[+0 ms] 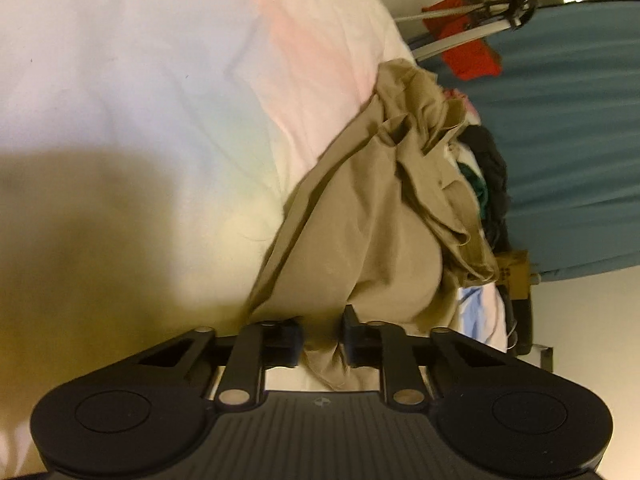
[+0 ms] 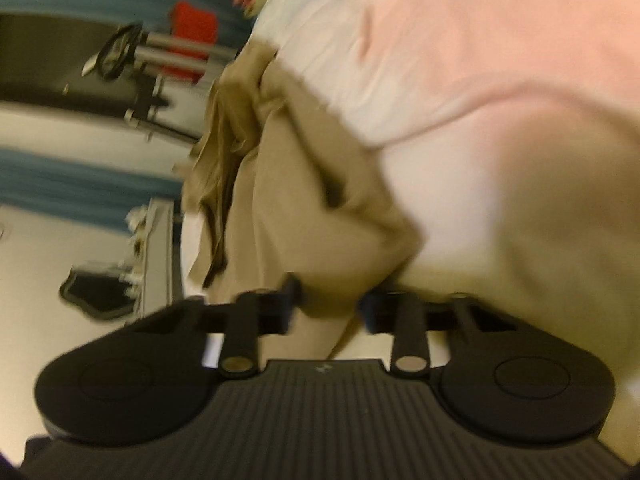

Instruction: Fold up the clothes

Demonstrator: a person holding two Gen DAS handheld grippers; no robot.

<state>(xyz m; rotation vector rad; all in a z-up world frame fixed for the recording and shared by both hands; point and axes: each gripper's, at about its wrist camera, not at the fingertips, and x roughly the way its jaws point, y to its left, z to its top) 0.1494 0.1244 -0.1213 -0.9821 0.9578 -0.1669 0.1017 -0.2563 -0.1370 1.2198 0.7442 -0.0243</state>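
A tan garment (image 1: 360, 220) lies stretched and bunched over a pale sheet (image 1: 120, 80). In the left wrist view my left gripper (image 1: 322, 340) is shut on one end of the tan garment, with cloth pinched between the black fingers. In the right wrist view, which is blurred, my right gripper (image 2: 330, 306) is shut on another part of the same tan garment (image 2: 300, 200). The cloth runs away from both grippers to a crumpled mass at its far end.
A pile of other clothes (image 1: 484, 168) lies past the tan garment. A teal curtain (image 1: 580, 140), a red item (image 1: 468, 48) and a metal stand (image 1: 480, 16) are behind. The pale pink sheet (image 2: 480, 40) fills the right wrist view's right side.
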